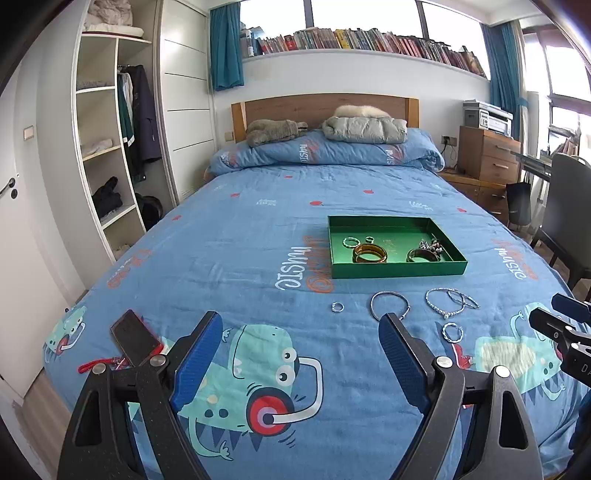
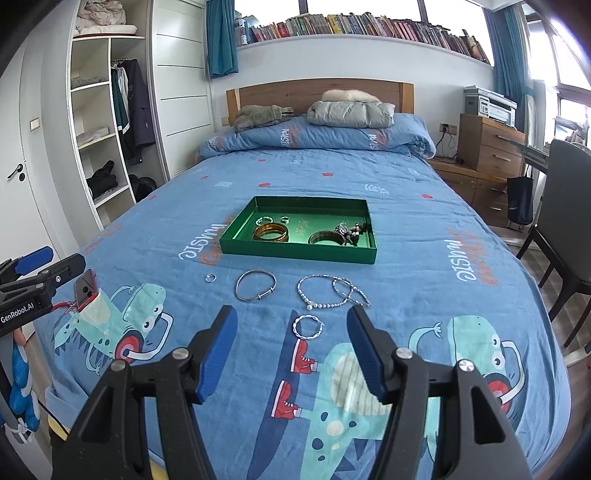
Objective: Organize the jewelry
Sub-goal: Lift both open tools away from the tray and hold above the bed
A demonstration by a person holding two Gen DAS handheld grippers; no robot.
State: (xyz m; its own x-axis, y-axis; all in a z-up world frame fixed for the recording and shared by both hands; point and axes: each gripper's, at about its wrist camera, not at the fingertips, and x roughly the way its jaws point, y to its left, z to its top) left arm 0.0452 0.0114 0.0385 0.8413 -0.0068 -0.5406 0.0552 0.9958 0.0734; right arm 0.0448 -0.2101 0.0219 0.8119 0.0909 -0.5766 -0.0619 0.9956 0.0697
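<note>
Both hand-held grippers hang over the bed with the blue monster cover (image 2: 424, 236), jaws apart and empty: left hand-held gripper (image 1: 299, 345), right hand-held gripper (image 2: 291, 332). The twisted silver ring (image 2: 308, 326) lies between the right one's jaws. The flat green tray (image 2: 295, 253) with brown bangles (image 2: 270, 232) sits at 12 o'clock

Bright daylight pours in from the windows (image 1: 369, 14) behind the bed (image 1: 258, 221), which are blown out to white. Shadows are soft. Both views are sharp, with strong fisheye bending and dark vignetted corners.
</note>
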